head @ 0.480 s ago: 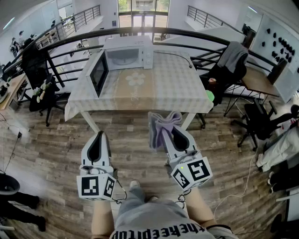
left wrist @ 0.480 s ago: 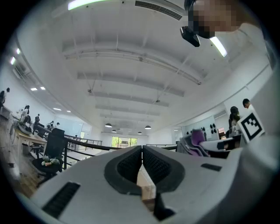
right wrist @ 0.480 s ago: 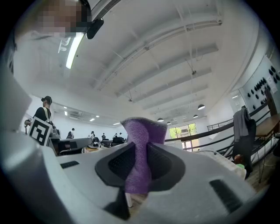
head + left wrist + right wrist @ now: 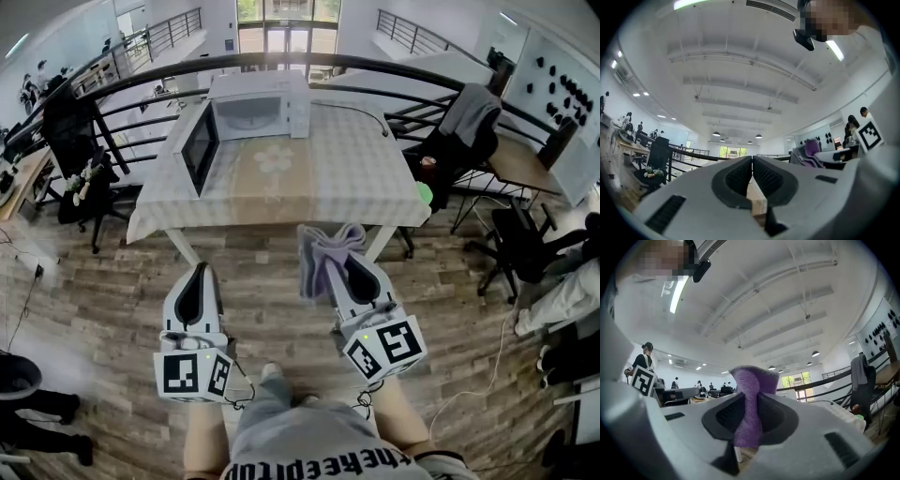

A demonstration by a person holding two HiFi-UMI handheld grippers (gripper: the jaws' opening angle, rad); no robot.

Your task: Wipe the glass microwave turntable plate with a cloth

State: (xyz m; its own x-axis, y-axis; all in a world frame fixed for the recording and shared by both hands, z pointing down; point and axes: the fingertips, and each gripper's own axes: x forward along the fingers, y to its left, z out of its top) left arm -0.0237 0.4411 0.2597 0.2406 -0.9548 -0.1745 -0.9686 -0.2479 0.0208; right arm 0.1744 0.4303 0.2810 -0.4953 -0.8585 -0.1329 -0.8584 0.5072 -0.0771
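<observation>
A white microwave (image 4: 258, 105) stood at the far edge of the worktop (image 4: 356, 173), toward its far left corner. Its door (image 4: 200, 148) was swung wide open along the worktop's left edge. A checked tablecloth (image 4: 281, 202) covered the worktop. Both grippers hung over the wooden floor (image 4: 112, 281), short of the near edge. The right gripper (image 4: 345, 270) had its jaws clamped on a purple cloth (image 4: 325, 247), bunched at their tips. The left gripper (image 4: 200, 272) held its jaws together with nothing between them.

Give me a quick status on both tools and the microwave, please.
Left tool shut, empty. Right tool shut on purple cloth. Microwave on table ahead, door open; plate not made out. Nothing between tools and table.
</observation>
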